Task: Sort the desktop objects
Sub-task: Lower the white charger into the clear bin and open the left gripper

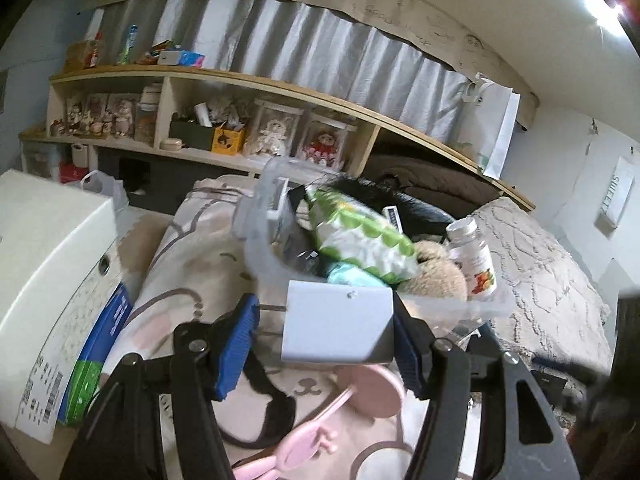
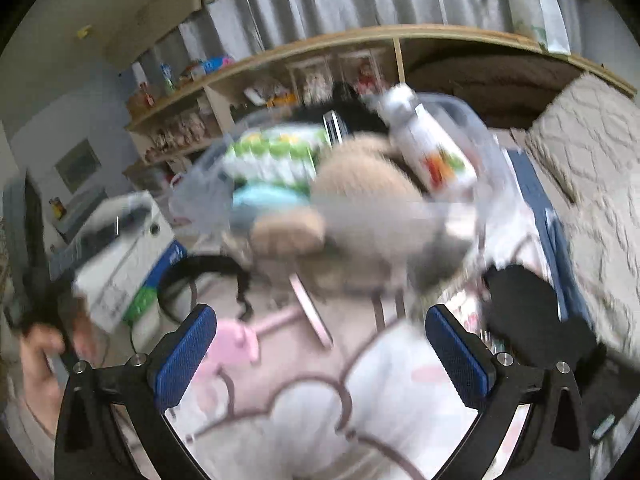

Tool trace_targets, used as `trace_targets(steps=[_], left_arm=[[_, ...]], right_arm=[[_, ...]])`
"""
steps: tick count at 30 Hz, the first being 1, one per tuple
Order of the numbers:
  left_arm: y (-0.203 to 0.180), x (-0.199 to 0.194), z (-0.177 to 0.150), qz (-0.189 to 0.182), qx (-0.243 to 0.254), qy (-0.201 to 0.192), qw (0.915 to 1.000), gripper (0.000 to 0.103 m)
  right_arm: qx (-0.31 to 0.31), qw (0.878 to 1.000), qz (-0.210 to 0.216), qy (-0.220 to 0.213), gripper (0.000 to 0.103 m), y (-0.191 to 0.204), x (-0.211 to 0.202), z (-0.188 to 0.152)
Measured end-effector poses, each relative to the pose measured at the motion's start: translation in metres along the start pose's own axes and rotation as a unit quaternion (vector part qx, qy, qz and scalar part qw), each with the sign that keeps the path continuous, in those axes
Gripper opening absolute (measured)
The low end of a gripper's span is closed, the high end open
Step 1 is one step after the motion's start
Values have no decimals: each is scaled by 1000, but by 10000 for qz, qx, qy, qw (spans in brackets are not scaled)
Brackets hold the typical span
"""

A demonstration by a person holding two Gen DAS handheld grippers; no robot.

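A clear plastic bin (image 1: 260, 240) sits tilted over the bedspread. It holds a green-and-white packet (image 1: 360, 236), a beige plush toy (image 1: 436, 276), a white bottle with a fruit label (image 1: 476, 264) and some dark items. My left gripper (image 1: 326, 308) is shut on the bin's white handle flap (image 1: 336, 328) at its near rim. My right gripper (image 2: 320, 314) is wide open and holds nothing, just in front of the bin (image 2: 460, 108), in a motion-blurred view. The plush toy (image 2: 360, 184) and bottle (image 2: 432, 148) show there too.
A pink long-handled mirror (image 1: 360, 396) and a black headband (image 1: 264, 412) lie on the cartoon-print bedspread (image 1: 192, 264). A white carton (image 1: 48, 248) with a blue-green box stands at left. A black object (image 2: 520, 312) lies at right. Shelves of dolls line the back wall. A hand (image 2: 36, 360) shows at far left.
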State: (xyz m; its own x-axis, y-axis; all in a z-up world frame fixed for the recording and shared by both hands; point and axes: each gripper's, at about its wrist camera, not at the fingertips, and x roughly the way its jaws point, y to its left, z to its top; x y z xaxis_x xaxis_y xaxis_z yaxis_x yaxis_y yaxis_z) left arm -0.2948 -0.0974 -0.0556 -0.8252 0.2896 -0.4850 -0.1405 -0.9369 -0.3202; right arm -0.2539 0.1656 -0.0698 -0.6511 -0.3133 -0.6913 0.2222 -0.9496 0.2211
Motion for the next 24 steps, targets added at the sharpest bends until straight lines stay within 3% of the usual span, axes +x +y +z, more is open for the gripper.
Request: trace_targets(steps=[8, 12, 21, 24], left_arm=[[-33, 41, 34, 29, 147, 401, 9991, 62], [-51, 69, 44, 32, 234, 636, 9977, 62], [-62, 109, 40, 486, 206, 1027, 9933, 63], [-61, 116, 40, 606, 255, 1142, 9913, 93]], right_arm=[[-171, 9998, -58, 105, 103, 2, -10, -44], [16, 9994, 298, 168, 103, -3, -13, -53], [142, 9994, 284, 143, 103, -9, -11, -51], [217, 9992, 321, 88, 103, -10, -14, -49]])
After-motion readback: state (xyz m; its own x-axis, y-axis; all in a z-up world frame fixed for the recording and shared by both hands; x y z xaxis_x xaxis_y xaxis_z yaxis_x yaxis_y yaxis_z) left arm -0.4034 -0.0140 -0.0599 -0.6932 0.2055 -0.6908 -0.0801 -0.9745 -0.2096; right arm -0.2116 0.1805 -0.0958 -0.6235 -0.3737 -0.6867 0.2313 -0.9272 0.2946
